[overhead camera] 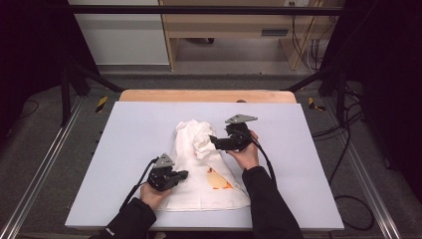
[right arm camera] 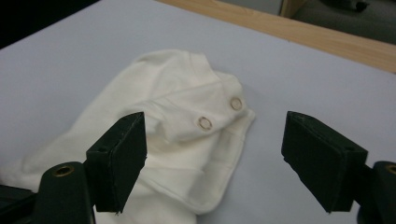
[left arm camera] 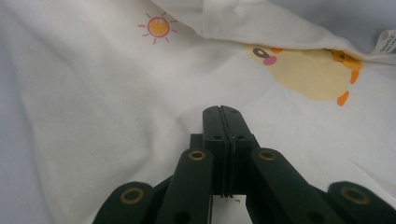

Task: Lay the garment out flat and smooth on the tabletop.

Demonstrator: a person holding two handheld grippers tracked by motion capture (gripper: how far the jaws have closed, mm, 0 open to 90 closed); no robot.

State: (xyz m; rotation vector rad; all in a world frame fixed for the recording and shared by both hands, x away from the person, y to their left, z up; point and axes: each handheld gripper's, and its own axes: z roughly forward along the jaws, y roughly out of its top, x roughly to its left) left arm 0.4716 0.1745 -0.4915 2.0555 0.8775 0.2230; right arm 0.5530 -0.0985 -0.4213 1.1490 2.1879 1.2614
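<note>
A white baby garment lies on the pale mat, its upper part folded over into a bunch. It bears a yellow chick print and a small sun print. My left gripper is shut at the garment's lower left, its closed jaws lying over the cloth; no fold shows between them. My right gripper is open just above the folded top. In the right gripper view the cloth with two snap buttons lies beyond the gripper, nothing between the pads.
A wooden table edge runs behind the mat. Bare mat lies to the left and right of the garment. A white label sticks out at the garment's edge. Black frame posts and floor cables flank the table.
</note>
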